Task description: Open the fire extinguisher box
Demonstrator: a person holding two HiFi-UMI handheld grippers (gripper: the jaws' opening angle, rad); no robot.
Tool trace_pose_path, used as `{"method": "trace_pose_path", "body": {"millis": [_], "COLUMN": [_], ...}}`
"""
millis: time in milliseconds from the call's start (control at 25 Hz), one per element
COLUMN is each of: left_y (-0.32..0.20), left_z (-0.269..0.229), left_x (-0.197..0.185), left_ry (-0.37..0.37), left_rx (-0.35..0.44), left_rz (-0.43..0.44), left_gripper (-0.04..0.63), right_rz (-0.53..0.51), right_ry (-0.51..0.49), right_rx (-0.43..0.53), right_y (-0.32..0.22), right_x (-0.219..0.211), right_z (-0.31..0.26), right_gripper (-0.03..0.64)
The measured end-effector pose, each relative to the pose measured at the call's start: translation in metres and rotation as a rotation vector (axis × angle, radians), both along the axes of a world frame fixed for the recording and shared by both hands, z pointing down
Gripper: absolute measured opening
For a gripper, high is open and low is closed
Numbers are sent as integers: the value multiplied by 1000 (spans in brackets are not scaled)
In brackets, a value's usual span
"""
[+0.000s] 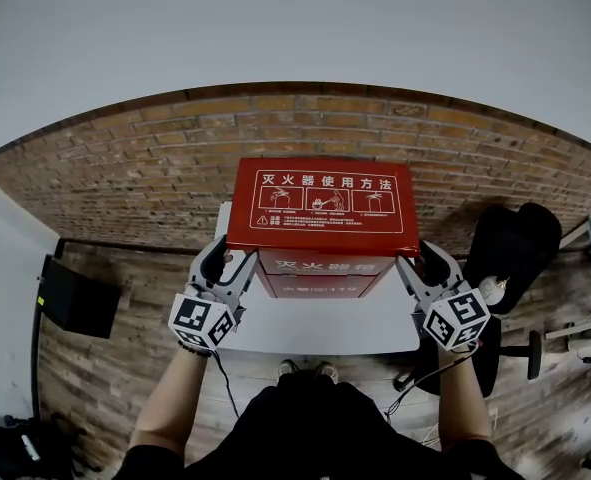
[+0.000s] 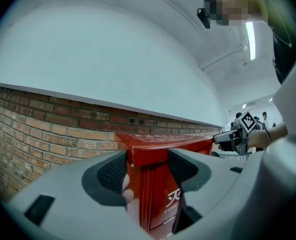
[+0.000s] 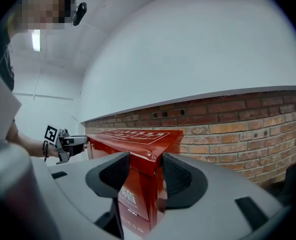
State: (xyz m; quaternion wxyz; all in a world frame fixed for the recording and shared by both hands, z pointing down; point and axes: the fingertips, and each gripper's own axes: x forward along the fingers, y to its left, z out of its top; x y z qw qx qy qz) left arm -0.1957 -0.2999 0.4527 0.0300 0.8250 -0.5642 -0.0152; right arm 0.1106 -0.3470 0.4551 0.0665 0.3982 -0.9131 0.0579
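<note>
Red box (image 1: 320, 273) on white table (image 1: 325, 323), one lid (image 1: 322, 196) corner inside the left claw (image 1: 225, 259), one inside the right claw (image 1: 421, 259), both part open. Looks like lifting time: pinch, then tip lid up.

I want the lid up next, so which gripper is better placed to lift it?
Right, marginally. The lid's front corner fills the gap between the right gripper's jaws, while the left gripper's open jaws straddle their corner with a gap showing.
</note>
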Motion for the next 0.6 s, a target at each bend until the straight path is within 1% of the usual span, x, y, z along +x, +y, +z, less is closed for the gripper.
{"method": "trace_pose_path", "body": {"millis": [80, 200, 280, 400, 480, 600], "left_y": [1, 2, 0, -8, -15, -27], "left_z": [-7, -26, -40, -62, -78, -103], "left_x": [0, 1, 2, 2, 1, -4], "left_ry": [0, -29, -47, -51, -48, -48], "left_rx": [2, 22, 33, 53, 82, 151], "left_rz": [5, 2, 9, 25, 27, 7], "left_gripper": [306, 307, 307, 307, 307, 307], "right_rz": [-5, -19, -30, -43, -50, -51], "right_ry": [2, 4, -13, -34, -46, -77], "right_rx": [-2, 9, 15, 38, 69, 140], "right_y": [1, 2, -1, -10, -17, -30], "right_x": [0, -1, -2, -2, -3, -7], "right_z": [-7, -26, -42, -66, -82, -109], "right_gripper": [216, 218, 218, 218, 219, 219]}}
